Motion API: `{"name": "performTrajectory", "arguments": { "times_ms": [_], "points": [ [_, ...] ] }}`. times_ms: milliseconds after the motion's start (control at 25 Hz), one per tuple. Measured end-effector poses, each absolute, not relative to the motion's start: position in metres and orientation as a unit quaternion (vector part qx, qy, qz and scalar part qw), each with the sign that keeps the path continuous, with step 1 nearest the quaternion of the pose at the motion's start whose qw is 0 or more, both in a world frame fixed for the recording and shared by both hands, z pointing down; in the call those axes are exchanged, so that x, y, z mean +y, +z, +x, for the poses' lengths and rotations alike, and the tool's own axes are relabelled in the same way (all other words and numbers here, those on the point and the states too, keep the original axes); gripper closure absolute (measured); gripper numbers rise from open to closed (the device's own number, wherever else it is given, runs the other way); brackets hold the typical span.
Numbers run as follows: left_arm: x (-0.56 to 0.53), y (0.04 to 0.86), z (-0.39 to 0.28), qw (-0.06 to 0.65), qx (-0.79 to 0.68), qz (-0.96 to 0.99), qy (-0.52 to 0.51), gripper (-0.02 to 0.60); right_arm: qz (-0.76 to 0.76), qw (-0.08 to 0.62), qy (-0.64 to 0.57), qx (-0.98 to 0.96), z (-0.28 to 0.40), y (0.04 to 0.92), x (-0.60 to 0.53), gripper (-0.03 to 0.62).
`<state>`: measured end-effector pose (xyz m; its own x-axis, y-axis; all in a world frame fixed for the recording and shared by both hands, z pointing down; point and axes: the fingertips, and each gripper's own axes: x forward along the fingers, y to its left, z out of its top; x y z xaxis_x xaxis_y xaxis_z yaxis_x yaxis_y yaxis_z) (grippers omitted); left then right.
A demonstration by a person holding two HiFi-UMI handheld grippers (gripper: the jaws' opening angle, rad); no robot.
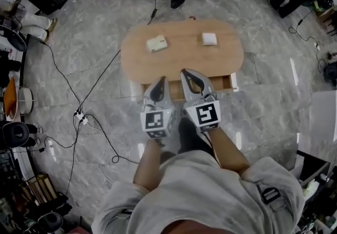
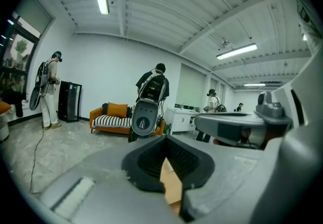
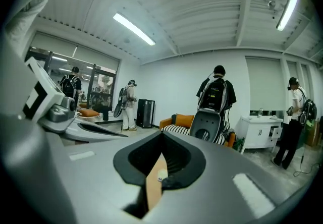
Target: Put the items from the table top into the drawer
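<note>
the two things to stow both lie on the table: a cream item on its left half and a white item on its right half, well apart from each other, both nearer the table's far edge than its near one. the drawer stands pulled out from the table's near edge, and i can't see into it because my grippers cover most of it. i'm holding both grippers side by side over that near edge, forearms straight out in front of my body, marker cubes towards me and tips pointing at the table. the left gripper has its jaws together with only a thin slit showing wood, nothing between them; the right gripper is closed and empty too. both items lie beyond the tips, untouched, the cream one off to the left gripper's far left, the white one to the right gripper's far right.
</note>
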<state>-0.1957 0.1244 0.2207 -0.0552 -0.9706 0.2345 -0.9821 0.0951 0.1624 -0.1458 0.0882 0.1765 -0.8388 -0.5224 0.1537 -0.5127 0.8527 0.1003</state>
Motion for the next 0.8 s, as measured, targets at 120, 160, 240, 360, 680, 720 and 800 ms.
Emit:
{"name": "performTrajectory", "arguments": {
  "times_ms": [120, 160, 240, 360, 680, 720, 800],
  "points": [
    [0.094, 0.249, -0.194, 0.172, -0.715, 0.677, 0.029, 0.561, 0.272, 0.115, 0.004, -0.955, -0.147, 0.213, 0.058, 0.586],
    [0.085, 0.257, -0.195, 0.179, -0.712, 0.678, 0.033, 0.561, 0.273, 0.126, 0.015, -0.954, -0.148, 0.224, 0.050, 0.586],
    [0.066, 0.271, -0.199, 0.190, -0.708, 0.680, 0.039, 0.561, 0.277, 0.142, 0.033, -0.950, -0.149, 0.242, 0.034, 0.586],
    [0.048, 0.288, -0.198, 0.205, -0.701, 0.681, 0.048, 0.561, 0.284, 0.151, 0.049, -0.946, -0.145, 0.260, 0.017, 0.587],
    [0.013, 0.312, -0.189, 0.220, -0.683, 0.692, 0.075, 0.561, 0.297, 0.156, 0.074, -0.939, -0.139, 0.281, -0.015, 0.586],
    [0.007, 0.316, -0.189, 0.221, -0.681, 0.694, 0.078, 0.561, 0.301, 0.157, 0.079, -0.937, -0.138, 0.286, -0.019, 0.586],
    [-0.006, 0.326, -0.184, 0.224, -0.674, 0.699, 0.084, 0.561, 0.309, 0.160, 0.093, -0.933, -0.130, 0.299, -0.028, 0.586]
  ]
}}
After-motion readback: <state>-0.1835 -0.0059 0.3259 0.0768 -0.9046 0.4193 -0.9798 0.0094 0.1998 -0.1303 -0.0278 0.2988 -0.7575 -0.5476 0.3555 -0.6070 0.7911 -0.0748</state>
